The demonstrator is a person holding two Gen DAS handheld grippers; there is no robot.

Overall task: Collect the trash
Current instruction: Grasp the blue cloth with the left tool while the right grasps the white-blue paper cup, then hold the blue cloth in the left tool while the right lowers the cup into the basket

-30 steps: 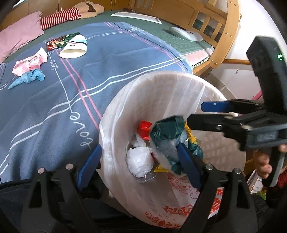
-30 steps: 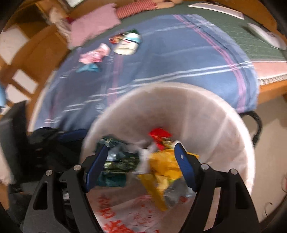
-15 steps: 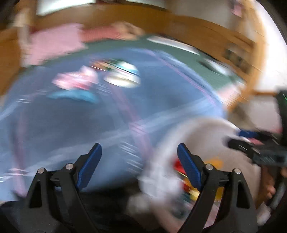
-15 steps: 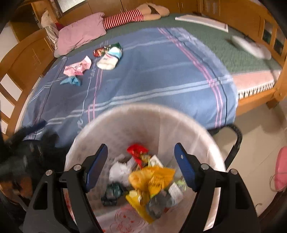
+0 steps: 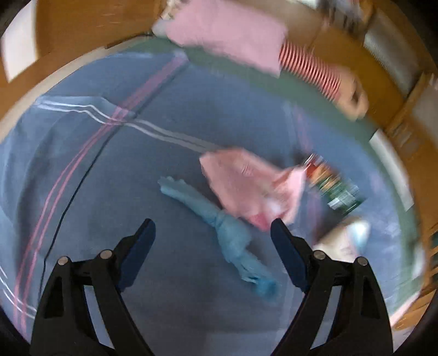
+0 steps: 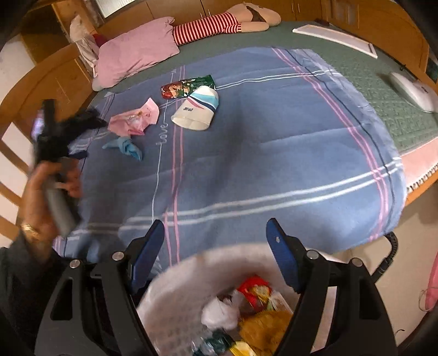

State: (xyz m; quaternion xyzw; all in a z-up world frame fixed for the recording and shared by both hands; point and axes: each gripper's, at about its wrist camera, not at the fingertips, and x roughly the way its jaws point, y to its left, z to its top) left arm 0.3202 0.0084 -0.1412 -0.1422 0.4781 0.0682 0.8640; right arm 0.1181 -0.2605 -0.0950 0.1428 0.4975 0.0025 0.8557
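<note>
My left gripper (image 5: pixel 212 232) is open and empty above the blue blanket (image 5: pixel 109 191), just short of a blue crumpled wrapper (image 5: pixel 230 232). A pink wrapper (image 5: pixel 249 186), a red-green snack packet (image 5: pixel 331 186) and a white paper cup (image 5: pixel 345 241) lie beyond it. My right gripper (image 6: pixel 215 232) is open and empty above the white trash bin (image 6: pixel 175 298), which holds several pieces of trash. In the right wrist view the same blue wrapper (image 6: pixel 126 146), pink wrapper (image 6: pixel 135 120), snack packet (image 6: pixel 189 86) and cup (image 6: pixel 197 111) lie on the blanket, and the left gripper (image 6: pixel 74 123) is blurred at the left.
A pink pillow (image 6: pixel 134 57) and a striped doll (image 6: pixel 219 23) lie at the head of the bed. A white board (image 6: pixel 334 38) and a white device (image 6: pixel 410 90) rest on the green mattress. Wooden bed rails (image 6: pixel 35 90) ring the bed. A black cable (image 6: pixel 388 260) hangs by the bin.
My left gripper has dropped the green wrapper into the bin and swung left over the bed to the blue wrapper. My right gripper has let go of the yellow wrapper and tilted up.
</note>
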